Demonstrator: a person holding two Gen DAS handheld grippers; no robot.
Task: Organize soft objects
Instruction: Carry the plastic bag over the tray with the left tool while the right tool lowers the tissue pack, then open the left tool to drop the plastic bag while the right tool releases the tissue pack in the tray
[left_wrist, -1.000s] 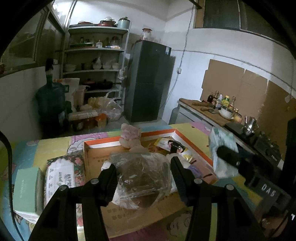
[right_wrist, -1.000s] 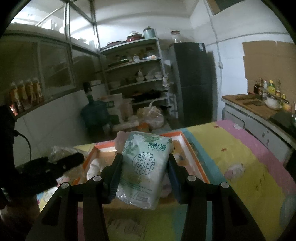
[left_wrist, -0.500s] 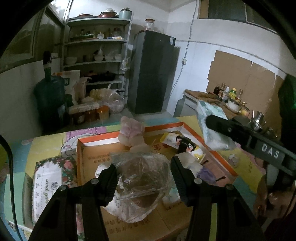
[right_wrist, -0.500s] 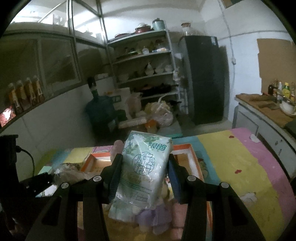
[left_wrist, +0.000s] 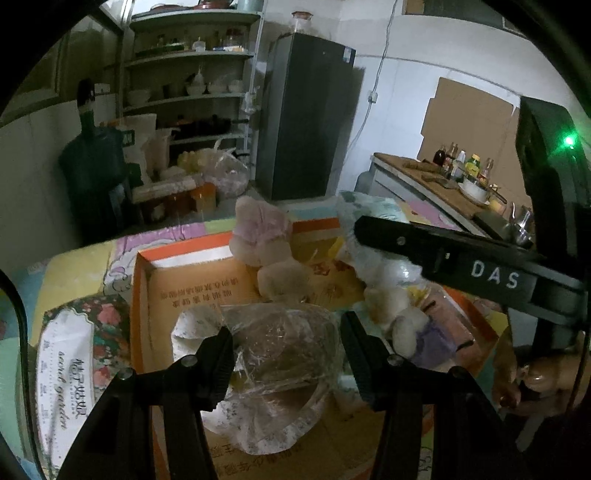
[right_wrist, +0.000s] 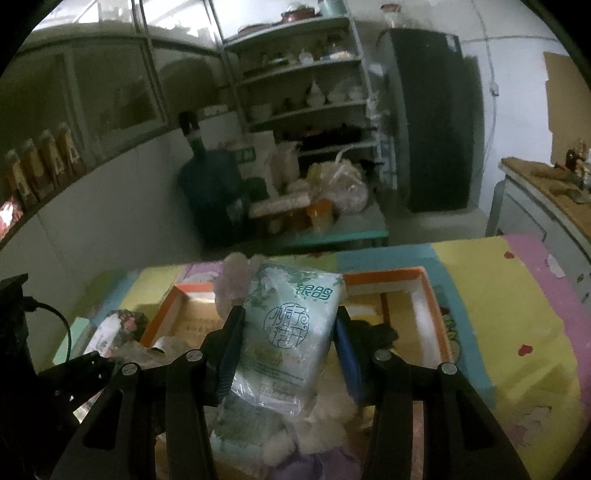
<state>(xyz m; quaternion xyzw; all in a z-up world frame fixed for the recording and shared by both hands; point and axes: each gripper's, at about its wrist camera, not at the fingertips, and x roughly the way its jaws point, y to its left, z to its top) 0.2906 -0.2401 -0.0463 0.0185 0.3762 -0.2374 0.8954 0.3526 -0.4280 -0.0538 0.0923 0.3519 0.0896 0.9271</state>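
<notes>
One crumpled clear plastic bag (left_wrist: 280, 373) clamped by the left gripper (left_wrist: 286, 354) above one orange-rimmed cardboard box (left_wrist: 192, 288), one pale green tissue pack (right_wrist: 288, 332) gripped by the right gripper (right_wrist: 288, 350) over the same box, two plush toys (left_wrist: 264, 240) counted inside.

Orange-rimmed brown cardboard box (left_wrist: 184, 288); pale pink plush toy (left_wrist: 264, 236); pale green floral tissue pack (right_wrist: 291, 332); floral-patterned packet (left_wrist: 74, 354); yellow, pink and blue mat (right_wrist: 498, 295).

My two wrist cameras look steeply down along my fingers, close over the orange-rimmed cardboard box (left_wrist: 142, 295) (right_wrist: 436, 314); both share it, low in frame.
</notes>
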